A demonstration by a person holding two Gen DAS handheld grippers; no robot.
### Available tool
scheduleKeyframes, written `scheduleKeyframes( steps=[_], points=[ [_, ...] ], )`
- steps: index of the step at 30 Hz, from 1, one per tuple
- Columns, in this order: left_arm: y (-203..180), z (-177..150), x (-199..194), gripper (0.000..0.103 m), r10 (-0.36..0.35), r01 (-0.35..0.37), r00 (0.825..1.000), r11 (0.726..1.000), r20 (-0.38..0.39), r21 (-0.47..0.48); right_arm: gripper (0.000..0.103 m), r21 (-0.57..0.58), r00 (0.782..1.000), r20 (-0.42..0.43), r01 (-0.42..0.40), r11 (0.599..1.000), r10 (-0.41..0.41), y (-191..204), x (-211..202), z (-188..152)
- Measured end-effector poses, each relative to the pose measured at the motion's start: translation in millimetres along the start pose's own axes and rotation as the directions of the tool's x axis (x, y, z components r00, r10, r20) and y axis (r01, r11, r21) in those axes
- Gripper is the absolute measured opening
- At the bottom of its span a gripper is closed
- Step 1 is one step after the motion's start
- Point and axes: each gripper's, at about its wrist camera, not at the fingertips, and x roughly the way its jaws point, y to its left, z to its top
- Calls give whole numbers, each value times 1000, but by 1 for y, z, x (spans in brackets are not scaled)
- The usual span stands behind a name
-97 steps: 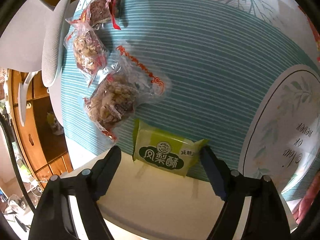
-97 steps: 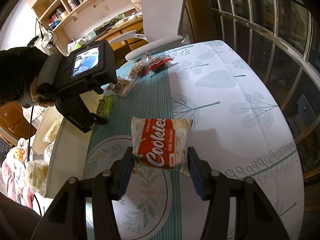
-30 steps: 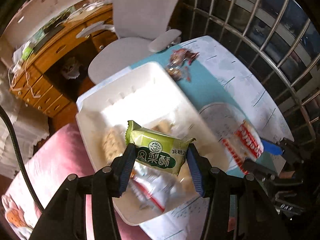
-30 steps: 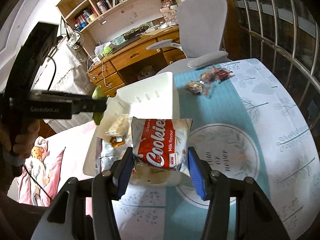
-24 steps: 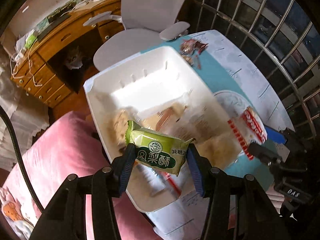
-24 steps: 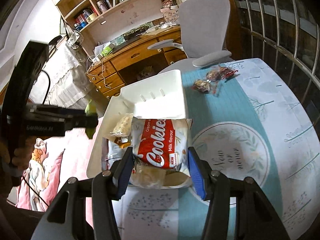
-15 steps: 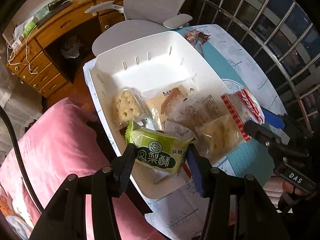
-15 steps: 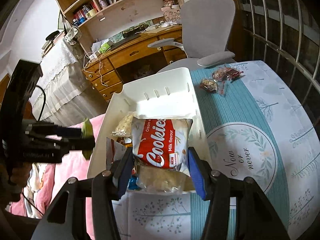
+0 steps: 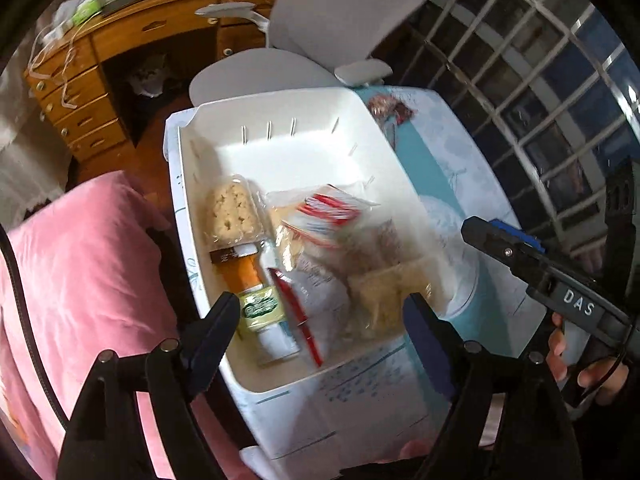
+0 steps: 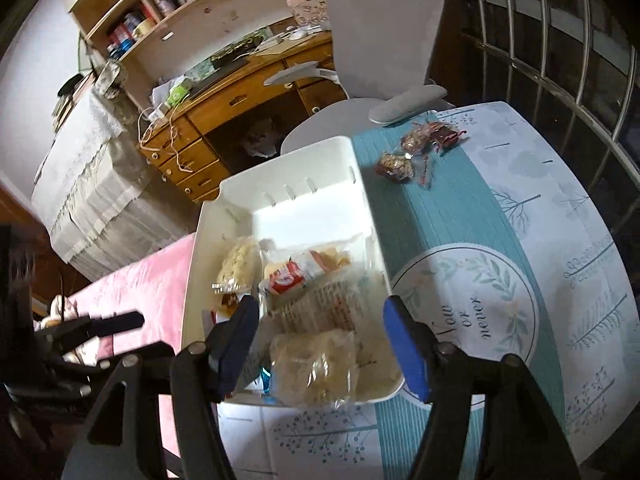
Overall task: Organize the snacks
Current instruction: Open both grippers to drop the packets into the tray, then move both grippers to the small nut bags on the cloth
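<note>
The left gripper (image 9: 320, 316) is spread wide and empty above the white bin (image 9: 280, 148); the right gripper (image 10: 320, 332) likewise. The green pastry pack (image 9: 262, 308) and red cookie pack (image 10: 286, 278) lie inside the bin among other snacks. Three nut packets (image 10: 416, 148) rest on the table (image 10: 520, 208).

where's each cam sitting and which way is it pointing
Left wrist: on the left gripper, open, looking down into the white plastic bin of snack packets; the person's right hand shows.
Right wrist: on the right gripper, open, facing the bin and teal patterned tablecloth.
Both share the bin and grey office chair.
</note>
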Motion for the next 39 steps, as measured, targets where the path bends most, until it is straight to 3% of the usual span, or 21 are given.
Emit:
scheduleKeyframes(
  steps=[6,8,12,20,27,35,39],
  points=[
    [-21,3,-3,87,51,-49,998,997,29,-54,66,45,999,-17,-37,998,38,-10,-13,26],
    [-29,4,-2,87,64,-62,997,996,31,-71,72,37,999,-5,-38,999,38,-13,-21,34],
    [-53,7,-6,87,97,-91,993,992,69,-87,75,31,999,13,-49,998,49,-23,-33,45],
    [-103,17,3,87,187,-162,977,963,104,-215,77,16,995,-13,-99,995,99,-72,-34,64],
    [-152,40,25,87,191,-145,978,907,80,-396,77,-61,980,-59,-191,980,188,-125,-34,98],
    [-187,73,64,88,197,-153,980,844,32,-514,78,-130,978,-91,-197,972,186,-176,-19,142],
    [-190,91,90,88,211,-163,977,794,15,-586,78,-143,981,-93,-181,973,169,-196,5,164]
  ],
)
